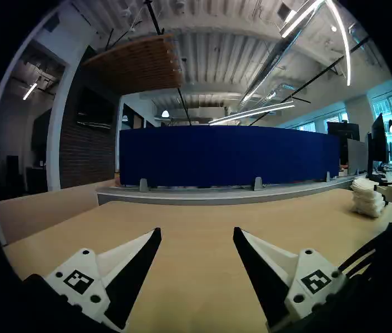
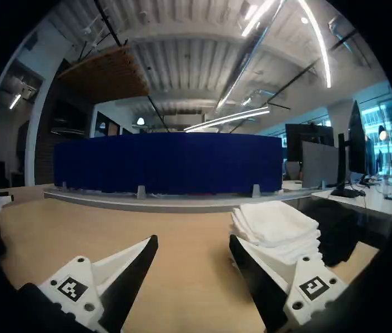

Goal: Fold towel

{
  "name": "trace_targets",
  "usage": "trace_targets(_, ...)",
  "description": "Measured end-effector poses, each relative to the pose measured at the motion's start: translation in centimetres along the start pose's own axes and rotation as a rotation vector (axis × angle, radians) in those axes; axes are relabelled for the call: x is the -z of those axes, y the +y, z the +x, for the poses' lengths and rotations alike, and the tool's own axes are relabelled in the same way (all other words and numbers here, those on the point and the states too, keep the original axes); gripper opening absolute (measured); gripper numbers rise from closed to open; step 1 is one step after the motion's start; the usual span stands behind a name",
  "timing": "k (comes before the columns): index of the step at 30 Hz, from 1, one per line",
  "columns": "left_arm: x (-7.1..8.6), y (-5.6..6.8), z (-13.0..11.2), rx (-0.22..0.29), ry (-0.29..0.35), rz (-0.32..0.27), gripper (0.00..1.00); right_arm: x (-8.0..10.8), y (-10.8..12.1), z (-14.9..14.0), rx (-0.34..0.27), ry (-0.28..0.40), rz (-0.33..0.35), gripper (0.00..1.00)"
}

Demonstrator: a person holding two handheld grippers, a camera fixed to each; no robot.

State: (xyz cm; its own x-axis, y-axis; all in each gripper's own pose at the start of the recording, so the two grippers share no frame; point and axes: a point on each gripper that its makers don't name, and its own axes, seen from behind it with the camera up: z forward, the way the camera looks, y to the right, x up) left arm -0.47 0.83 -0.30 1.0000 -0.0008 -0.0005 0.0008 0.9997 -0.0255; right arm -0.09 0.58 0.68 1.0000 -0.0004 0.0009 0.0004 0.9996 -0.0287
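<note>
A stack of folded white towels [image 2: 276, 226] lies on the light wooden table [image 2: 185, 238], just ahead of and to the right of my right gripper [image 2: 193, 250]. That gripper is open, its fingers apart over bare wood with nothing between them. In the left gripper view the same stack of white towels [image 1: 368, 197] sits far off at the table's right side. My left gripper [image 1: 196, 241] is open too, hovering low over the table [image 1: 207, 222] and holding nothing.
A blue divider panel [image 1: 224, 155] on a grey rail runs along the table's far edge. Monitors [image 2: 321, 158] and a dark object [image 2: 337, 227] stand to the right beyond the towels. A brick wall [image 1: 85, 150] rises at the left.
</note>
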Motion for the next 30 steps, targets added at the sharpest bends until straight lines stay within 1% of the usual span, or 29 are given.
trace_targets(30,-0.04,0.00,0.00,0.000,0.000,0.000,0.96,0.05,-0.03,0.35,-0.002,0.000,0.000,1.00)
